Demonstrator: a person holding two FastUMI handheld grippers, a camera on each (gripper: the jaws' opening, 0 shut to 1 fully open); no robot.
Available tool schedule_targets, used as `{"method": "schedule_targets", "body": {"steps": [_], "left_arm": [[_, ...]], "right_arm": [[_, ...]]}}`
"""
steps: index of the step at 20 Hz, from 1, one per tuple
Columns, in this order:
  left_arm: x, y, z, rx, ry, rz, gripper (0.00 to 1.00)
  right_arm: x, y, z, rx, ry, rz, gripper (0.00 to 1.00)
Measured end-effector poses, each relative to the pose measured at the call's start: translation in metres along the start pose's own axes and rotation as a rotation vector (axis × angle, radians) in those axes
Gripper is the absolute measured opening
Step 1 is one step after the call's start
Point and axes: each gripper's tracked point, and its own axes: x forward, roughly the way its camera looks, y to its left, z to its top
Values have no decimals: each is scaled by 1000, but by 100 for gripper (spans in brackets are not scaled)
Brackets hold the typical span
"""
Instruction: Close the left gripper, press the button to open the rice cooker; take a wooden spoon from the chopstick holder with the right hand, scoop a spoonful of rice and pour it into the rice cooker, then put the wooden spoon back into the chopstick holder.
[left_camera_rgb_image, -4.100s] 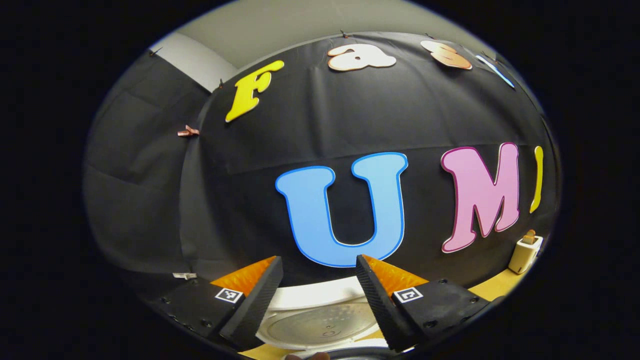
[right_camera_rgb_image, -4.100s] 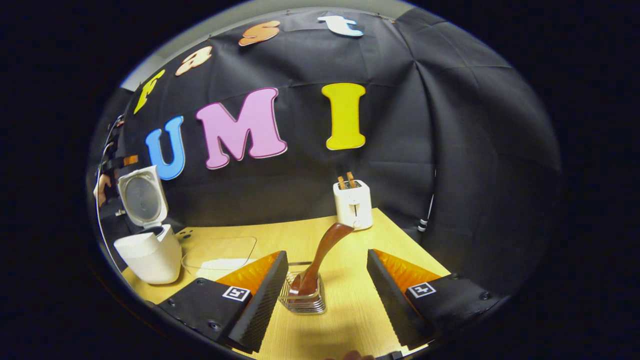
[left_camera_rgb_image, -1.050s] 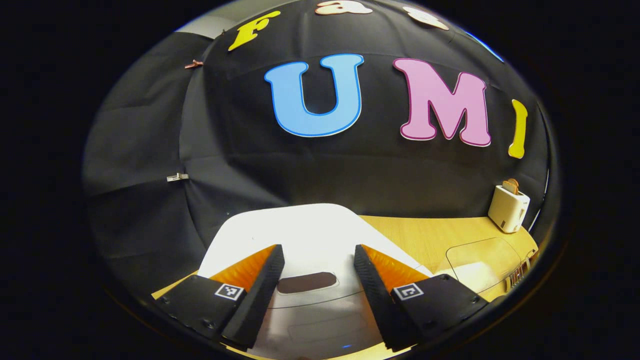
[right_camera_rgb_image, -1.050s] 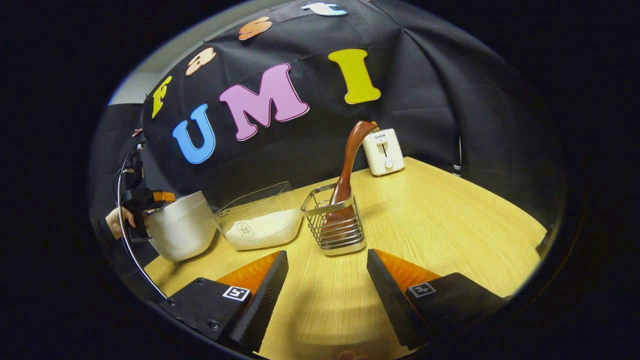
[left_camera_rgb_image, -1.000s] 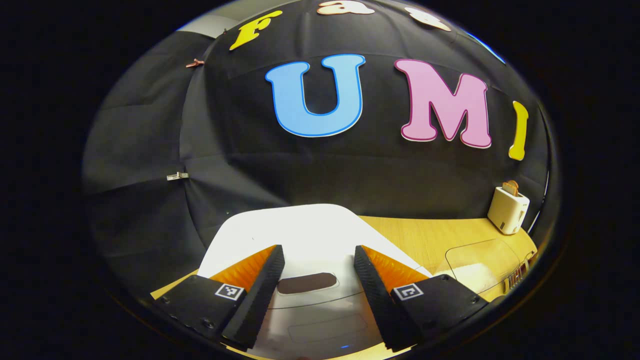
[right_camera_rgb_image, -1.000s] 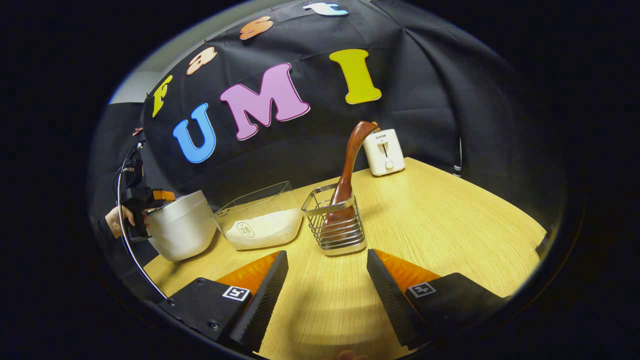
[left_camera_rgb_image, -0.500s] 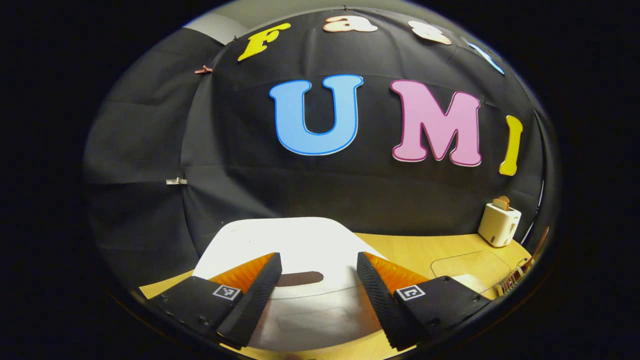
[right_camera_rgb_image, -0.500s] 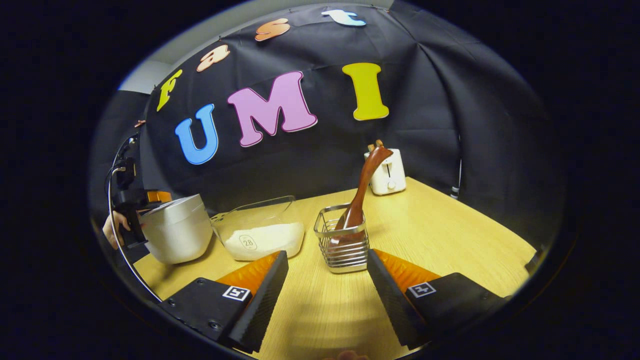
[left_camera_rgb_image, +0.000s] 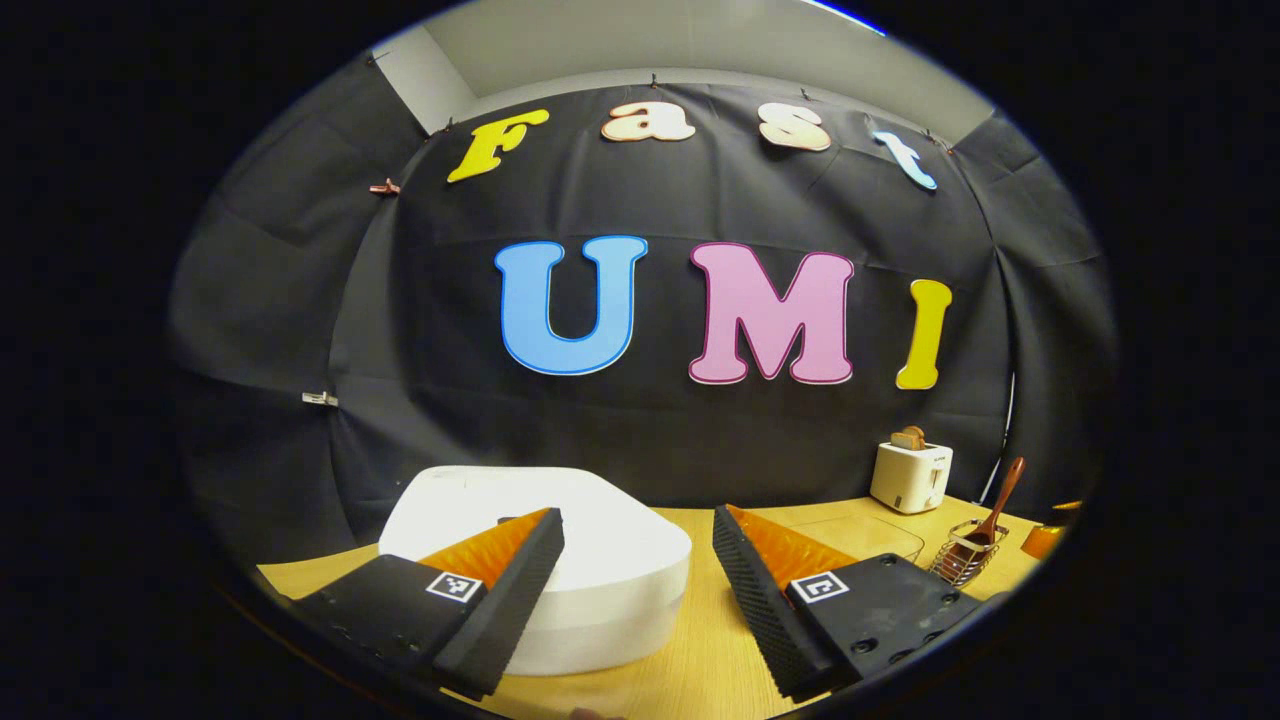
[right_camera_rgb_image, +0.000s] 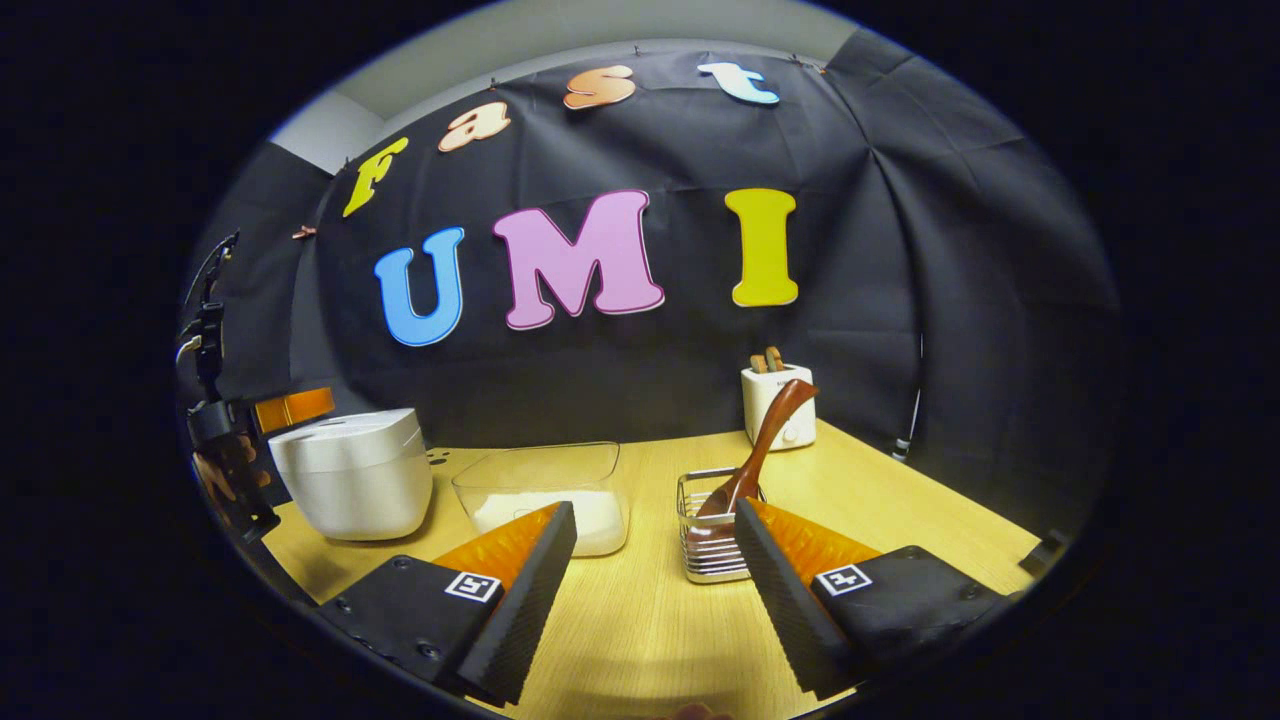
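In the left gripper view we see our left tool (left_camera_rgb_image: 637, 590) standing wide, nothing between its fingers, hovering above the wooden tabletop (left_camera_rgb_image: 700, 660). Just ahead of it, and partly behind its left finger, sits the white rice cooker (left_camera_rgb_image: 600, 560) with its lid down. Farther off to the right along the tabletop stand the white toaster (left_camera_rgb_image: 910, 476) against the black cloth wall and, nearer us, the wire chopstick holder (left_camera_rgb_image: 962, 563) with the wooden spoon (left_camera_rgb_image: 995, 505) leaning out of it, handle up and tilted to the right. A clear container (left_camera_rgb_image: 860, 535) lies between the rice cooker and the chopstick holder.

In the right gripper view our right tool (right_camera_rgb_image: 655, 590) is also spread wide and holds nothing. The chopstick holder (right_camera_rgb_image: 710, 545) stands just beyond its right finger, which covers part of the basket's lower right corner; we cannot tell whether they touch. The wooden spoon (right_camera_rgb_image: 765, 440) rests inside with its bowl down and its handle slanting up to the right, in front of the toaster (right_camera_rgb_image: 778, 405). To the left of the holder sits the clear container (right_camera_rgb_image: 545, 495) with white rice in its bottom, and farther left the rice cooker (right_camera_rgb_image: 350, 470), shut. At the far left edge the left tool (right_camera_rgb_image: 235, 450) shows beside the rice cooker, held by a hand (right_camera_rgb_image: 212, 478).
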Motion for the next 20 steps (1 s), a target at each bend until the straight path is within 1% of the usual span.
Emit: {"method": "schedule_targets", "body": {"steps": [2, 4, 6, 9, 14, 17, 20], "left_arm": [[-17, -8, -4, -38, 1, -43, 96], [-32, -13, -12, -56, 7, -83, 96], [-44, -14, -17, -19, -8, -108, 96], [-52, -9, -33, 65, -4, -97, 96], [-55, -21, -44, 31, 13, -155, 96], [-46, -22, -45, 60, 18, -150, 96], [-40, -23, -45, 60, 19, -141, 96]], "right_arm": [[-10, 4, 8, -41, -37, -16, 98], [-21, 6, 9, -90, -50, -42, 98], [-34, 10, 13, -98, -65, -55, 98], [-45, 18, 6, -76, -53, -61, 98], [-40, 24, -1, -74, -34, -62, 98], [-30, 24, -7, -70, -24, -61, 98], [-18, 26, -11, -61, -7, -42, 98]]}}
